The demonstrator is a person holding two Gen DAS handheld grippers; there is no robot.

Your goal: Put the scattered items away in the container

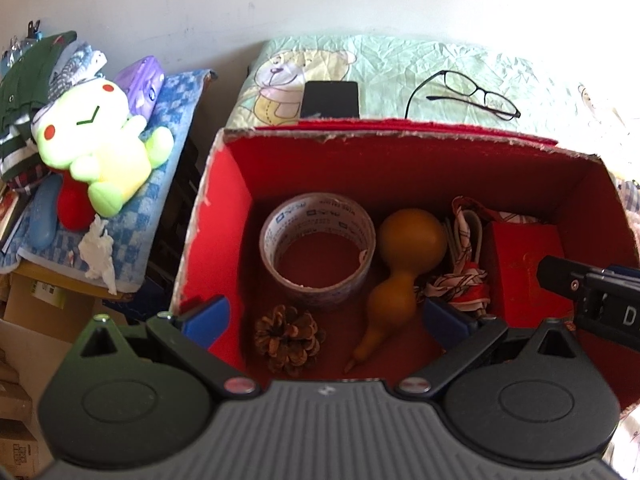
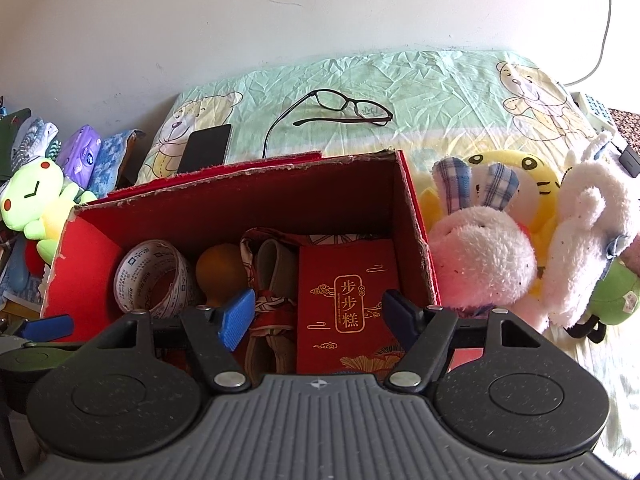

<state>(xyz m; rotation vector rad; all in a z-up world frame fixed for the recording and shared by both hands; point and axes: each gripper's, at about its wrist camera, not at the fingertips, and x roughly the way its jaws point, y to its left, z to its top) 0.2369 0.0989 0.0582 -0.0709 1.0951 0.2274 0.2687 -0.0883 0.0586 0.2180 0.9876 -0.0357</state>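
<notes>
We list a red cardboard box (image 1: pixel 216 216) with torn rims, set on a pale green bear-print sheet (image 2: pixel 432 92). In it, left to right, we count a roll of printed tape (image 1: pixel 318 246) standing on its edge, a tan gourd (image 1: pixel 400 264) with its tip toward the near wall, a patterned cloth (image 1: pixel 464 280) in red and white, and a small red packet (image 2: pixel 348 300) with gold characters at the right end. A pine cone (image 1: pixel 290 338) lies near the tape, at the near wall.

We hold the left gripper (image 1: pixel 326 316) above the near left part of the box, jaws wide apart and empty. We hold the right gripper (image 2: pixel 318 314) above the near right part, over the red packet, jaws wide apart and gripping nothing.

Outside the box, on the sheet beyond the far wall, we note a dark phone (image 2: pixel 206 148) and black-framed glasses (image 2: pixel 348 110). Plush toys (image 2: pixel 492 256) sit just right of the box.
</notes>
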